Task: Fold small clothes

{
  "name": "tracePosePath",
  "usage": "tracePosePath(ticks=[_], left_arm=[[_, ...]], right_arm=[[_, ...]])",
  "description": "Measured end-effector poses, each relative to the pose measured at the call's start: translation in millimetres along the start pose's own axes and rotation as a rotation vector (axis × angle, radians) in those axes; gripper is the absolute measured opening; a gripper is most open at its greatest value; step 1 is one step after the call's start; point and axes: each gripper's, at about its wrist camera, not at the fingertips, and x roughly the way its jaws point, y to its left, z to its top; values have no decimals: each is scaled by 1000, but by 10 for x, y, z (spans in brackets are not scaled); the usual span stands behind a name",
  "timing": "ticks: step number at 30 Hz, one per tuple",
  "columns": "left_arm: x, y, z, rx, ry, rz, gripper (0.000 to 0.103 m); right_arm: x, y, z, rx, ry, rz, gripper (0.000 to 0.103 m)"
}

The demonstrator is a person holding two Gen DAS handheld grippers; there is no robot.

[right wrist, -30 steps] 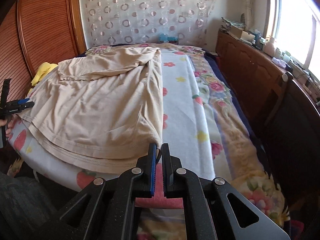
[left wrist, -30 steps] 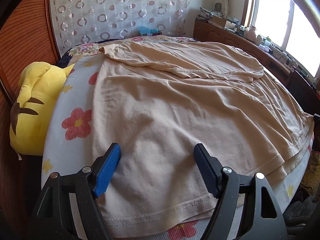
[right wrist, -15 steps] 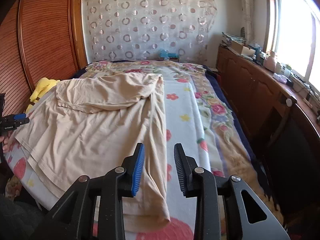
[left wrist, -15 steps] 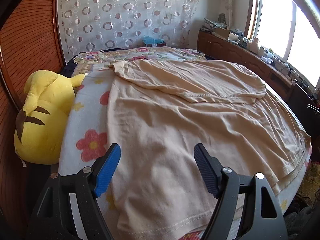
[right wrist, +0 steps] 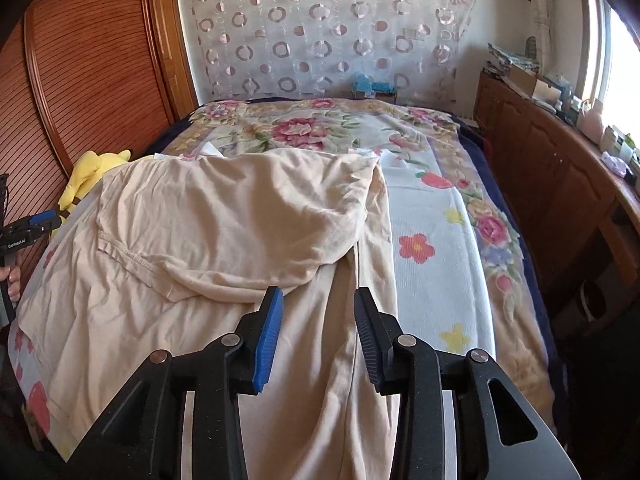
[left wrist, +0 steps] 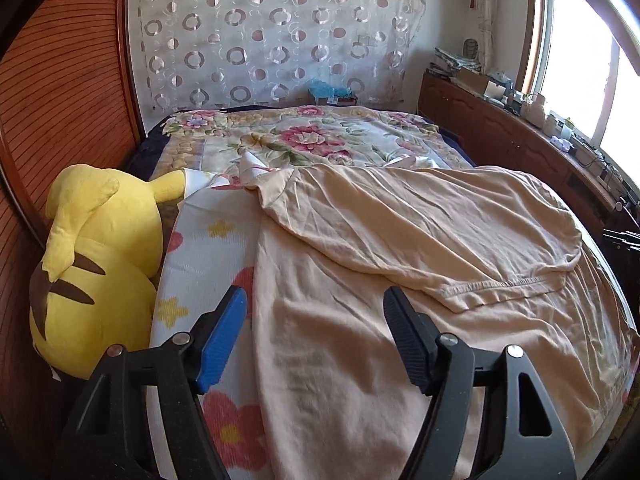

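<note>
1. The right gripper [right wrist: 318, 330] has its jaws parted and they have just been opening; nothing is pinched, the beige garment [right wrist: 224, 240] only lies under the gap.
2. The left gripper [left wrist: 314, 334] has its jaws spread wide, though they have just been closing a little. Its blue pad [left wrist: 222, 340] hangs over the flowered sheet and the dark pad over the cloth, and neither pad presses on anything.
3. No container is near the jaws. Boxes and small bottles stand on the wooden cabinet [right wrist: 560, 168] at the right of the frame, but what is in them I cannot tell.
4. The beige garment is spread on the bed [left wrist: 304, 136], filling the middle and lower part of both views. Its upper part is folded down over the body, so a stitched hem runs across the cloth. The fabric is wrinkled, and its lower hem reaches the near edge of the bed.
5. In the right wrist view, the garment's right side makes a long straight fold, and beside it the white flowered sheet [right wrist: 436, 248] is bare up to the cabinet.
6. In the left wrist view, a yellow plush toy [left wrist: 96, 264] lies at the left edge of the bed, against the wooden wall, just beside the sheet.
7. The far part of the bed, at the top of the frame under the ringed curtain [left wrist: 280, 40], shows only the flowered blanket.
</note>
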Motion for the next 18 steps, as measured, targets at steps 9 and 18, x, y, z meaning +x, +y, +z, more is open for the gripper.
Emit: tracePosePath(ticks=[9, 18], left_arm=[[481, 164, 372, -11, 45, 9, 66], [871, 410, 721, -40, 56, 26, 66]], right_arm=[[538, -215, 350, 3, 86, 21, 38], [914, -28, 592, -58, 90, 35, 46]])
